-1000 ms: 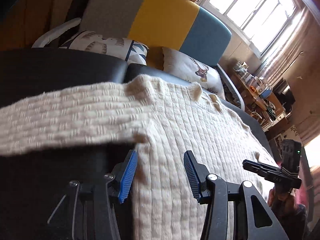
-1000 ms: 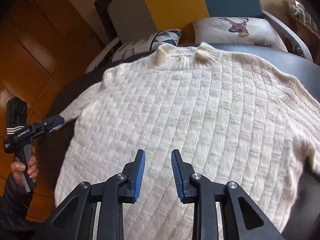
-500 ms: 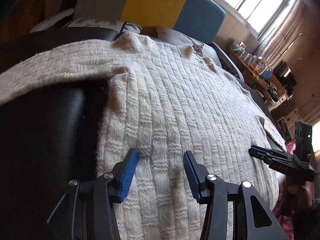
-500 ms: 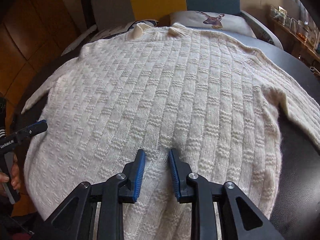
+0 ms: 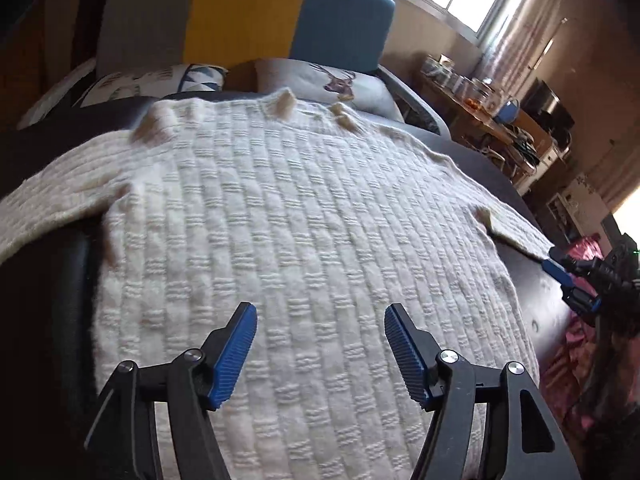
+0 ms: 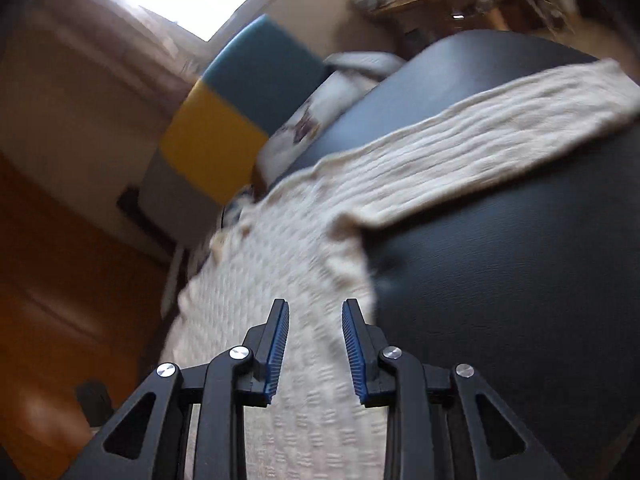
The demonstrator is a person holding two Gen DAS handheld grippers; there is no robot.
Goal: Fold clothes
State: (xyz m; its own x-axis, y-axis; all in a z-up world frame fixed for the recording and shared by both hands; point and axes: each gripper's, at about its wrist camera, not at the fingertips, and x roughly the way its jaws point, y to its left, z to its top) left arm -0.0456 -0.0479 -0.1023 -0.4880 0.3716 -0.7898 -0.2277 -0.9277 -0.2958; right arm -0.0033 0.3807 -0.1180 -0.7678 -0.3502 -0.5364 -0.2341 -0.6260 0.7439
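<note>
Sweater [image 5: 304,240] lay flat on the black surface [image 6: 520,280], sleeves out. Left gripper [image 5: 320,344] hovered over its hem, jaws spread wide and empty. Right gripper [image 6: 314,344], jaws apart, sat probably just above the side edge; view blurred.

Cream knitted sweater [image 5: 304,240]: basket-weave rib pattern, uniform off-white. Black leather-look padded surface [image 6: 520,280] beneath. Colour-blocked sofa backrest [image 5: 248,12] at 12 o'clock: grey, yellow, teal panels. White cushion with deer print [image 5: 332,84]; white cushion with blue triangle pattern [image 5: 160,82]. Left tongs [image 5: 320,354]: black frame, ribbed blue pads. Right tongs [image 6: 314,350]: same colours.
</note>
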